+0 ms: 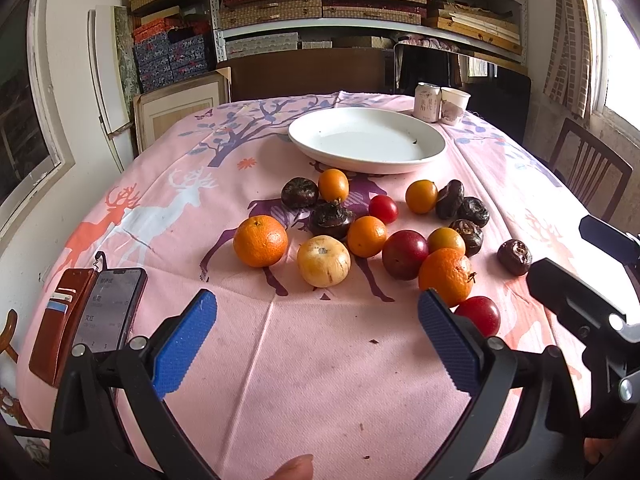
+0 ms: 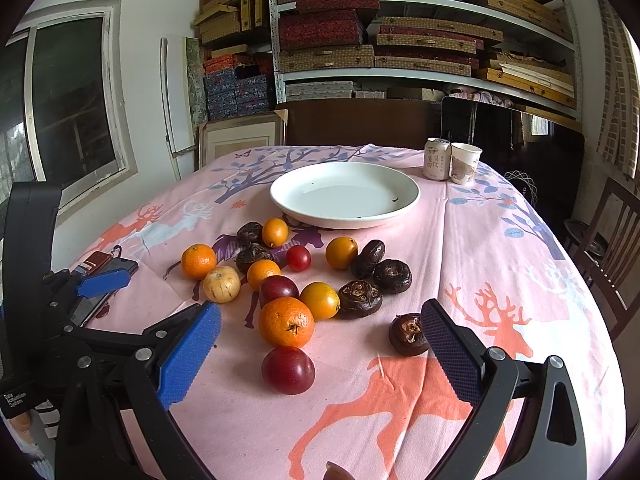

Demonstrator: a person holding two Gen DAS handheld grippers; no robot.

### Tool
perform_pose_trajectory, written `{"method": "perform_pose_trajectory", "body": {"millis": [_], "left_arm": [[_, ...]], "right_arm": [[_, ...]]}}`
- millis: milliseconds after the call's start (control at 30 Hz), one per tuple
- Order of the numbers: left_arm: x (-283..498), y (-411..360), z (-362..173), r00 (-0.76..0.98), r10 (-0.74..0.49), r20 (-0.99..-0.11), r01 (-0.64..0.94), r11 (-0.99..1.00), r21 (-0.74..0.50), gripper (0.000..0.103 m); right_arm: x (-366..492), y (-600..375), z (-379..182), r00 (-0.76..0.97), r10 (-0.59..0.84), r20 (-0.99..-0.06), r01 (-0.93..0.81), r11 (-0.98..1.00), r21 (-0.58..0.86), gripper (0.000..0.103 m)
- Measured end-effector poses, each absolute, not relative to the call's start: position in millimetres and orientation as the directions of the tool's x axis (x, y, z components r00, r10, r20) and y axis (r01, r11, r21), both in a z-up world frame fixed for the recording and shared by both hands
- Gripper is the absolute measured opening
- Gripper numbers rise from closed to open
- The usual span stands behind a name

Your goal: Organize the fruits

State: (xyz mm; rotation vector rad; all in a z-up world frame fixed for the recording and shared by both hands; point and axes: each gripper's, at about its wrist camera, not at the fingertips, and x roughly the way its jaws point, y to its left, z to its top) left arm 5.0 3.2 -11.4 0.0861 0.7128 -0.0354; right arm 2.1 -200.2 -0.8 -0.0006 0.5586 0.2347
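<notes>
The left gripper [image 1: 318, 344] and right gripper [image 2: 320, 354] both hang wide and empty over the pink tablecloth [image 2: 500, 248]. The fruits lie loose, tightly clustered before the empty white plate [image 2: 280, 196]. Closing on the nearest plum [image 2: 288, 370] risks rolling it, or nudging the mandarin [image 2: 286, 322] touching it into its neighbours.

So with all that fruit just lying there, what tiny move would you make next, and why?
Probably ease the right gripper forward and down around the red plum. Its fingers are spread wide with nothing between them, the plum lies nearest, right between them, and the white plate has no fruit on it yet.
</notes>
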Motion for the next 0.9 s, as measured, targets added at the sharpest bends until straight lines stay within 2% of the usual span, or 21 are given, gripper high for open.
{"method": "perform_pose_trajectory", "body": {"millis": [900], "left_arm": [[-0.1,1.1,-13.5,0.746,-0.004,-0.666,0.062,0.996,0.063,0.099]], "right_arm": [[-3.1,-198.1,2.3,0.818,0.227,-0.529,-0.229,0.971,0.064,0.1]]}}
